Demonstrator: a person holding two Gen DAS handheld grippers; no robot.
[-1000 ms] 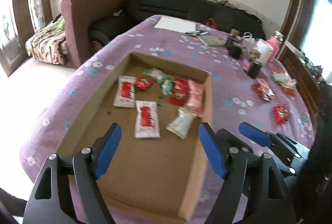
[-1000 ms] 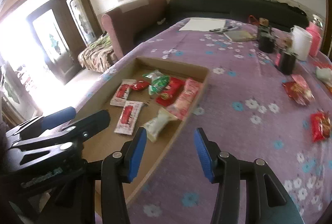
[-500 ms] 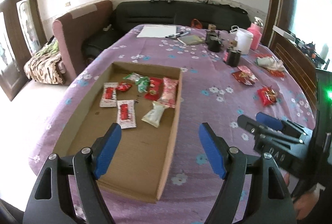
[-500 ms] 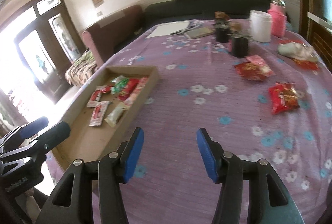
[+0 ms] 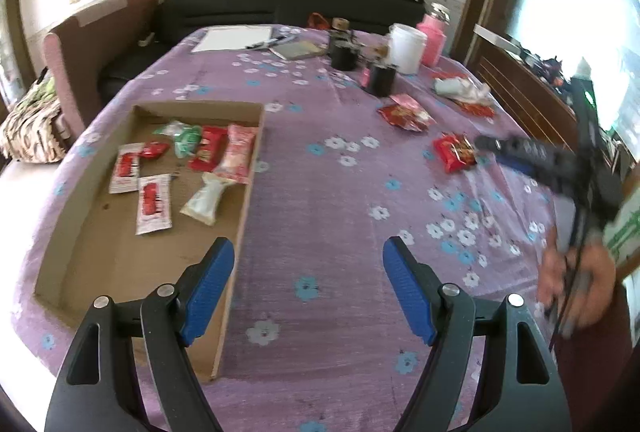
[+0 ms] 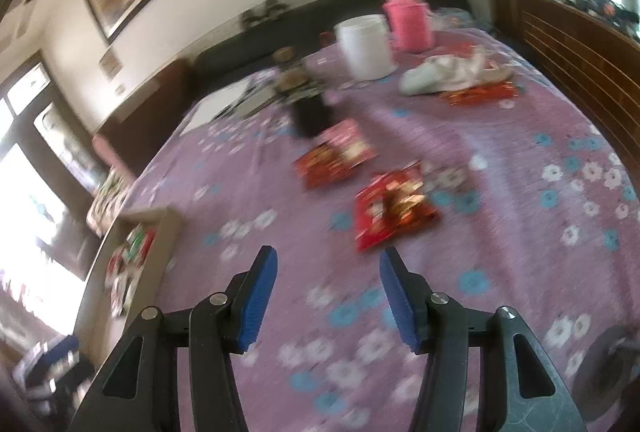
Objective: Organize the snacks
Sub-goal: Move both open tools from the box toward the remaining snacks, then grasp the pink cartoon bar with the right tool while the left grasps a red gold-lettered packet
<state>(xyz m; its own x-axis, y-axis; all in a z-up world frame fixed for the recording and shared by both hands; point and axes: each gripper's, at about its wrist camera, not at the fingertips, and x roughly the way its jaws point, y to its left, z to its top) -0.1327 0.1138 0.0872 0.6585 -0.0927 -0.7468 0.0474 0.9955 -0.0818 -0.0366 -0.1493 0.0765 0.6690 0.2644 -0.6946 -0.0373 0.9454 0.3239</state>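
I have both grippers empty. The left gripper hangs with its fingers spread wide over the bench, nothing between them, just right of the cardboard tray at the left of the left wrist view. The right gripper has its fingers parted and bare too, and the nearest loose snack, a red foil packet, lies flat on the purple flowered cloth just above them, near the middle of the right wrist view. A second red packet lies a little further up.

I judge the red foil packet light, crinkly and slick, a soft pillow with loose contents that will sag and crush if squeezed hard. I would pinch it across a short side, near the crimped seam, where the film is flat and stiffer.

The tray is shallow, stiff brown board, already holding several small wrapped snacks toward its upper end.
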